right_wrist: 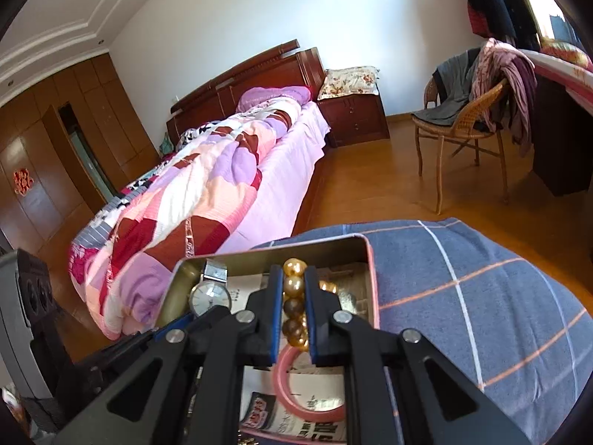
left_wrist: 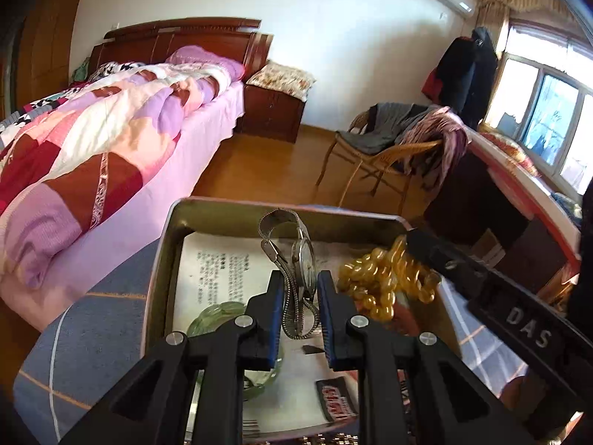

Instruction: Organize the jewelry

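The main risk is a tangle or a spill: both grippers work inside the same small metal tin [left_wrist: 163, 259] at once, and the tin sits on a soft blue checked cloth [right_wrist: 463, 296], so a nudge from either tool could tip or slide it. The left gripper [left_wrist: 300, 311] has its jaws drawn close on the mesh strap of a silver watch [left_wrist: 302, 259], which stands on edge between the blue pads; the strap loops loosely, and I judge it could snag on the tin's rim or drag the neighbouring pieces if lifted carelessly. The right gripper [right_wrist: 292, 311] has an amber bead bracelet [right_wrist: 293, 296] between narrowly parted jaws; whether the pads press firmly on the round beads I cannot tell, and such smooth beads could roll out of a light hold and drop. The two tools are just beside each other, the right one's arm crossing the right side of the left wrist view, so a collision is possible. As for contents, the tin is lined with printed paper [left_wrist: 218, 270] and holds the watch at its left and middle, the amber beads heaped at the right, a green bangle [left_wrist: 215, 315] near the left, and a pink bangle [right_wrist: 307, 389] at its near side under the right gripper.
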The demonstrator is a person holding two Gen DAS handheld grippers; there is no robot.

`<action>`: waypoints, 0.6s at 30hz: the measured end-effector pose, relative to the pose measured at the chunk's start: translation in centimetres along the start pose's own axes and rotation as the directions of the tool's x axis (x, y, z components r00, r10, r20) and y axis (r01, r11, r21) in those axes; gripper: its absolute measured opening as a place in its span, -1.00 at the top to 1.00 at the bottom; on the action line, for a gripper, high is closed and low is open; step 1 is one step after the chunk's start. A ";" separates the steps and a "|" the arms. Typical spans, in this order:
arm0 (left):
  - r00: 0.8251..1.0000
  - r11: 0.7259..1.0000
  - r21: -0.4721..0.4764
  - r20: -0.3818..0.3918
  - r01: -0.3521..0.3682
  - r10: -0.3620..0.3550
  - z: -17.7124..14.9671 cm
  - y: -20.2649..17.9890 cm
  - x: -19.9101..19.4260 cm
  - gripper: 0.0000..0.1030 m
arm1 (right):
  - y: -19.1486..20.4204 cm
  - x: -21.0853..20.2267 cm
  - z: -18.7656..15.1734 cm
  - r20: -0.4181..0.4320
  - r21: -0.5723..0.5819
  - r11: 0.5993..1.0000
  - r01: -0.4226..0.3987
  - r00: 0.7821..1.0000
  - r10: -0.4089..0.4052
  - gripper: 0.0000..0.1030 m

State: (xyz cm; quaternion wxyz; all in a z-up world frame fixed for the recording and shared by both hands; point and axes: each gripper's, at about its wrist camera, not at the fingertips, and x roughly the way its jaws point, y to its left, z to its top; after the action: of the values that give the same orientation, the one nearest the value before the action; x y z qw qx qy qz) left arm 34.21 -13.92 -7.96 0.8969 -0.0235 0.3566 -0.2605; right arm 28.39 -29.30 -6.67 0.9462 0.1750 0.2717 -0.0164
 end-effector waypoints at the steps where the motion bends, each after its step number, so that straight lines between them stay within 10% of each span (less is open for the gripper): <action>1: 1.000 1.000 -0.009 -0.010 -0.010 0.010 -0.2 0.2 0.0 0.62 | -0.1 -0.4 -0.1 0.014 -0.002 1.000 0.007 1.000 -0.007 0.44; 5: 0.999 0.999 -0.019 -0.007 -0.037 0.037 -0.2 0.1 -0.4 -0.10 | -0.3 -2.3 0.2 0.069 0.014 1.000 0.016 0.997 -0.017 -0.02; 18: 0.988 0.985 0.066 0.012 -0.157 0.157 -2.6 -1.5 -3.8 -0.14 | -1.1 -6.0 -2.4 0.051 0.039 0.993 0.114 0.992 -0.116 -0.03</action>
State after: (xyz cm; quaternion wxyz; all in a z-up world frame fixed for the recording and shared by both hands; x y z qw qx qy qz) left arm 29.47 -13.02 -7.17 0.9161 0.0338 0.3455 -0.2008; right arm 21.89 -29.95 -5.83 0.9473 0.1757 0.2556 -0.0807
